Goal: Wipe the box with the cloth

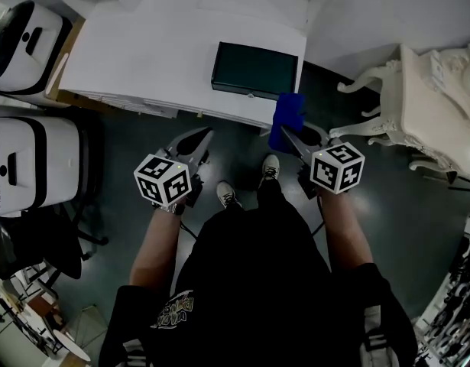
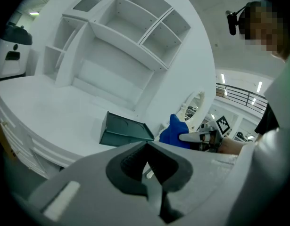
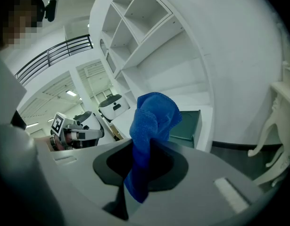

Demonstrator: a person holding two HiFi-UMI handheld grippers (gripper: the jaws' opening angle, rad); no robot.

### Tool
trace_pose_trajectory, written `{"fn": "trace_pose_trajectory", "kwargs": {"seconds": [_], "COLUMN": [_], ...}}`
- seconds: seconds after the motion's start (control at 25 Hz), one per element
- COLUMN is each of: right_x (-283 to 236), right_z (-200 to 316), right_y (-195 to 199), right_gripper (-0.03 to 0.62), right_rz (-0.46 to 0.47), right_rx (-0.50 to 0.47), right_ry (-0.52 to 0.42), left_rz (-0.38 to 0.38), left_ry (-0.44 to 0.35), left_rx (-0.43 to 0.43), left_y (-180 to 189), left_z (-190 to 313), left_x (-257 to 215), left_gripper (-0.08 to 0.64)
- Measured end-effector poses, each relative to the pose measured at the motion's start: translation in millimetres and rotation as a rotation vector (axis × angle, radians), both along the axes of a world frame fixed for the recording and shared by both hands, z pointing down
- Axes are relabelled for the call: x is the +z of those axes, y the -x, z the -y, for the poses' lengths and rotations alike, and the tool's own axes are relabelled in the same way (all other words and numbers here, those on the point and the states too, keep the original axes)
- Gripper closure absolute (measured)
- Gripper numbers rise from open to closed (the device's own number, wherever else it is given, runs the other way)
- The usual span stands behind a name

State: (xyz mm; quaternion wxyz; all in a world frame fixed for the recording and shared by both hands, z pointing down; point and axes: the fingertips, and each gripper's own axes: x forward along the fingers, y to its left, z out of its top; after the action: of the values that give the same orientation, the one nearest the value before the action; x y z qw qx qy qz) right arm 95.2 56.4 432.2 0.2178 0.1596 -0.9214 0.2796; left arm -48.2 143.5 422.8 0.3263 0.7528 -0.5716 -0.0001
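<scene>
Here the right gripper (image 1: 286, 131), clamping the crumpled blue cloth (image 1: 290, 109), is hovering near-right of the flat dark-green rectangular box (image 1: 254, 70); the left gripper (image 1: 205, 137) is hanging closed, empty.

a white desk (image 1: 143, 60) carries one loose thing: a dark green box (image 1: 254, 69), lying flat near the desk's front edge, toward its right end. a white set of open shelves (image 2: 130, 46) stands along the back of the desktop, well apart from the box. the dark floor (image 1: 418, 220) below bears a white carved side table (image 1: 422, 98) to the right of the desk.
</scene>
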Motion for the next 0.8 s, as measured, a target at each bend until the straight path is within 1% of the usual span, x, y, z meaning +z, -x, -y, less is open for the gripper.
{"fn": "trace_pose_trajectory", "kwargs": {"seconds": [0.16,0.32,0.44,0.8], "right_x": [6,11,12,8], "right_z": [-12,-23,-30,-38], "right_y": [-12,-19,-21,-22], "right_gripper": [0.502,0.502,0.502,0.502], "right_rz": [-0.009,-0.009,-0.006,0.007], "right_rx": [0.044,0.076,0.091,0.101], "right_ry": [0.004,0.010,0.010,0.000], "left_rz": [-0.002,0.026,0.028,0.027], "left_ry": [-0.006,-0.007,-0.009,-0.022], "left_rx": [0.054,0.117,0.151,0.184], "left_y": [-10,-24,-33,-50], "left_z": [-4,-8,-12,-15], "left_x": [6,9,8,1], "left_gripper": [0.553,0.552,0.553,0.553]}}
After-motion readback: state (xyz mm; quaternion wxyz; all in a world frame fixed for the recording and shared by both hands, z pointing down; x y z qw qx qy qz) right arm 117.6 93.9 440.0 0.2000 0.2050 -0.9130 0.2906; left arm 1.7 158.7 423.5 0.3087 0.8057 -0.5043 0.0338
